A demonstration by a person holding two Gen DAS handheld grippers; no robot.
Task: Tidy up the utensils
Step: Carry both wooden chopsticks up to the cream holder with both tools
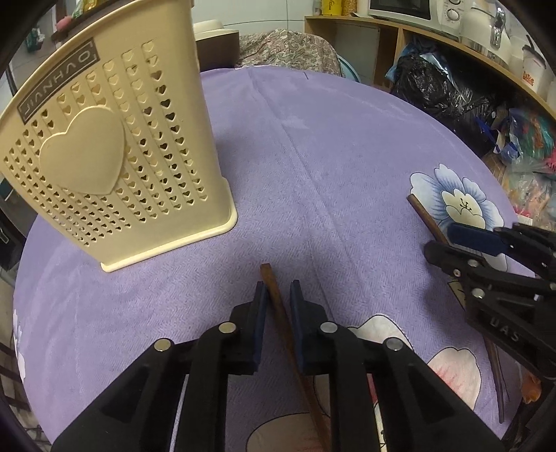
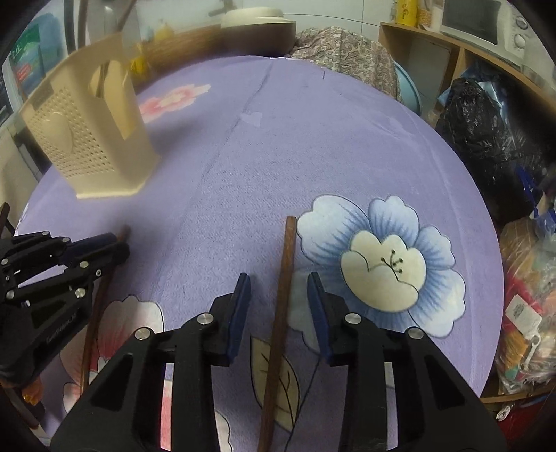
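Observation:
A cream perforated utensil holder (image 1: 114, 163) with a raised heart stands on the purple cloth at the left; it also shows in the right wrist view (image 2: 93, 135). My left gripper (image 1: 278, 288) is open, its jaws on either side of a brown chopstick (image 1: 278, 306) that lies on the cloth. My right gripper (image 2: 279, 285) is open around a second brown chopstick (image 2: 283, 292), also flat on the cloth. Each gripper shows in the other's view, the right one (image 1: 448, 240) at the right edge and the left one (image 2: 107, 243) at the left edge.
The round table carries a purple tablecloth (image 1: 330, 146) with flower prints. Behind it stand a wooden shelf (image 1: 399, 31) with a microwave, black and coloured bags (image 1: 448, 90), and a chair draped with patterned fabric (image 1: 288, 48).

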